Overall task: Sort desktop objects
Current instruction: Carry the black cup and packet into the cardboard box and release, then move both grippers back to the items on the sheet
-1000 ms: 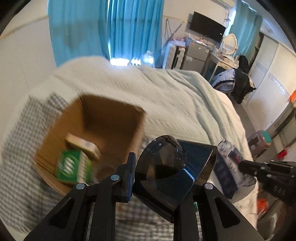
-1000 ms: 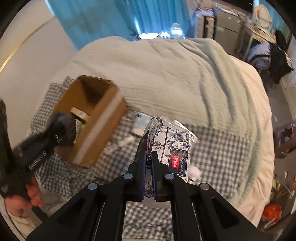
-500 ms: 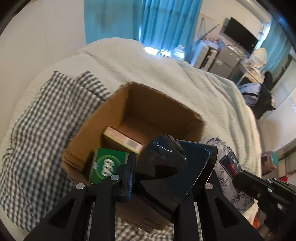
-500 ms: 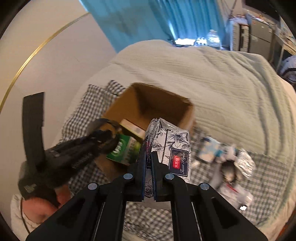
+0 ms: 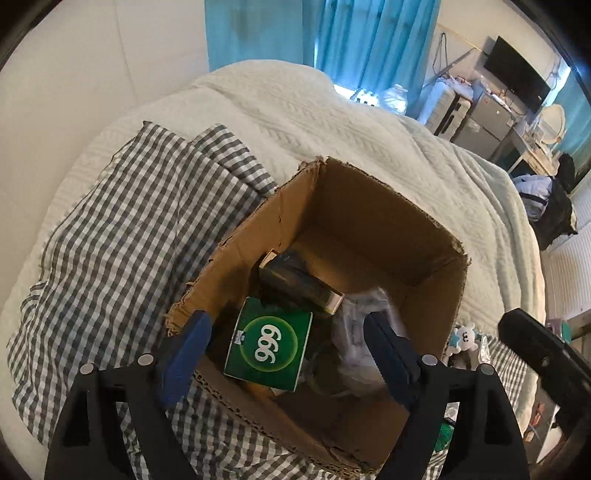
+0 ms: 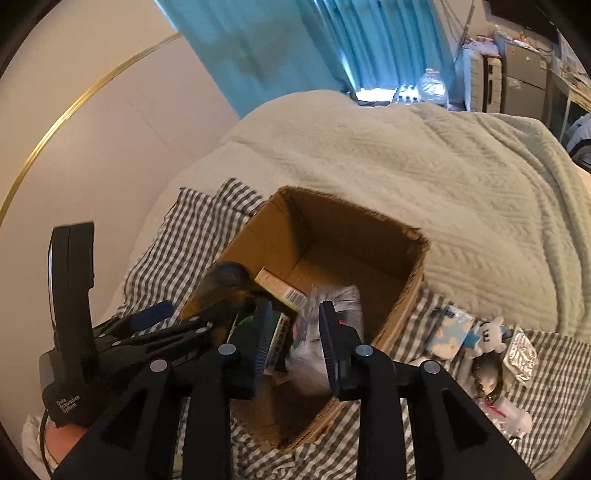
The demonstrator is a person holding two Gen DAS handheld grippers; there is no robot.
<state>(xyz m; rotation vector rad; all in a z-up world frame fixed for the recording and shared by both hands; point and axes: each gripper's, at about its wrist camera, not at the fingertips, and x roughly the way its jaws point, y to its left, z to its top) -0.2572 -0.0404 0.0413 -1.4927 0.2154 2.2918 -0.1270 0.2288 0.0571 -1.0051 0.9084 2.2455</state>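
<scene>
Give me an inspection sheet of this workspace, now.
Surface: checked cloth over a bed's white blanket.
Job's things: open cardboard box holds green box, tan box, blurred tissue pack.
Clutter: plush toy, foil packet, small packets right of box.
Grippers: left gripper and right gripper over box, jaws opening, gripping nothing.
Cables: nothing seen.
Surroundings: blue curtains, TV.
</scene>
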